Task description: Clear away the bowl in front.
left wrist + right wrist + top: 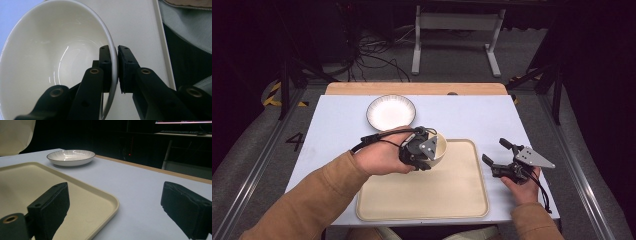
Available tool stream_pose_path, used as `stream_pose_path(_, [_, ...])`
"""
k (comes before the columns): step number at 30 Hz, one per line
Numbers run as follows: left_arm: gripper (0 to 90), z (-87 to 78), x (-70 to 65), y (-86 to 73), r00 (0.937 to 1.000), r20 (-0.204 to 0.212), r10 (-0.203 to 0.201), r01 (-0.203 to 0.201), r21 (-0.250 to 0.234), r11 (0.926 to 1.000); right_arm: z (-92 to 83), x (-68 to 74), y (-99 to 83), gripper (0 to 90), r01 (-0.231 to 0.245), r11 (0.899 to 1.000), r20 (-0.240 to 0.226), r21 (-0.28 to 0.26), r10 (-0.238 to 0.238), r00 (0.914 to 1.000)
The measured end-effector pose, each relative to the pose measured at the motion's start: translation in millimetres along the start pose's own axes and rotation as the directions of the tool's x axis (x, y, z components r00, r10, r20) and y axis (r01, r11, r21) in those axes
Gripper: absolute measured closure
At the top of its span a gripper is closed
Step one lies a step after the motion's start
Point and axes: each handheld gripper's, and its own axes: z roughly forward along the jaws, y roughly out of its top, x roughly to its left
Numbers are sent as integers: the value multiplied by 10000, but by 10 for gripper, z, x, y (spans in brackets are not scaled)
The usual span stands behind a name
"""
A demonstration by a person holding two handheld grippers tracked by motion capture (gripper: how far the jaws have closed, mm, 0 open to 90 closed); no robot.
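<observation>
Jaws of the left gripper (117,70) are clamping the bowl (50,62) rim, so lowering it level onto the tray (462,200) is safest; right gripper (120,207) jaws are standing apart.

bowl (439,148): near side hidden behind the left claw (424,161)
tray (82,202): cut off at the left and bottom edges
left claw's tips: hidden from above
</observation>
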Motion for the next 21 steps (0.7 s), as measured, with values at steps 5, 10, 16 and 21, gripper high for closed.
stream_pose_path(5, [824, 67, -26, 14, 9998, 123, 127, -129, 113, 9999, 0, 0, 0, 88, 9, 10000, -8, 2, -9, 10000])
stream_pose_path(10, [824, 173, -20, 14, 9990, 363, 255, -262, 193, 9995, 1, 1, 0, 88, 20, 10000, -6, 2, -20, 10000])
stream_pose_path(16, [824, 291, -14, -4, 9983, 549, 219, -239, 366, 9990, 0, 2, 0, 89, 30, 10000, -4, 5, -30, 10000])
stream_pose_path(21, [824, 358, -21, -15, 9977, 652, 188, -215, 407, 9989, 1, 3, 0, 90, 50, 10000, -2, 9, -50, 10000])
